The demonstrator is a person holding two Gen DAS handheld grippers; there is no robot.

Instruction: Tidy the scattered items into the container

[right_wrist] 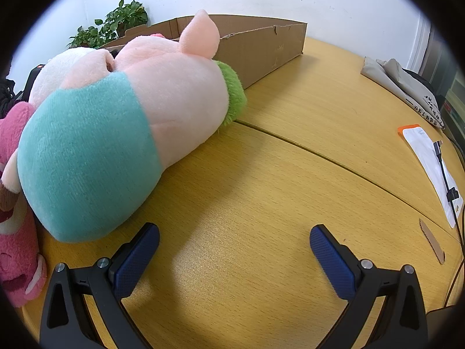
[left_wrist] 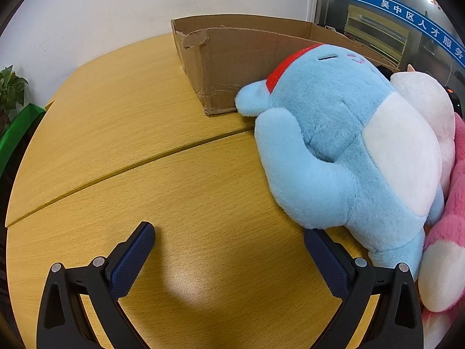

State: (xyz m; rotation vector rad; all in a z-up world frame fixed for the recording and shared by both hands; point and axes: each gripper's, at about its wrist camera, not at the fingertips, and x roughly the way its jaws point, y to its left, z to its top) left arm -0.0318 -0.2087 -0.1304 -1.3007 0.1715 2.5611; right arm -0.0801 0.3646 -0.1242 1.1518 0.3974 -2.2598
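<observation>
A light blue plush toy (left_wrist: pixel 343 145) with a white belly and red collar lies on the wooden table against the cardboard box (left_wrist: pixel 232 55). My left gripper (left_wrist: pixel 229 232) is open and empty, just left of and below it. A pink plush (left_wrist: pixel 447 232) lies at the right edge. In the right wrist view a pale pink pig plush (right_wrist: pixel 130 116) with teal shorts lies in front of the box (right_wrist: pixel 261 46). My right gripper (right_wrist: pixel 234 232) is open and empty, to the pig's lower right. The pink plush (right_wrist: pixel 14 232) lies at the far left.
A seam (left_wrist: pixel 130 163) crosses the tabletop. A potted plant (right_wrist: pixel 116 23) stands behind the box. A folded grey cloth (right_wrist: pixel 407 87), a white paper (right_wrist: pixel 430 160) with a black cable (right_wrist: pixel 447 180) and a cardboard scrap (right_wrist: pixel 431 241) lie at the right.
</observation>
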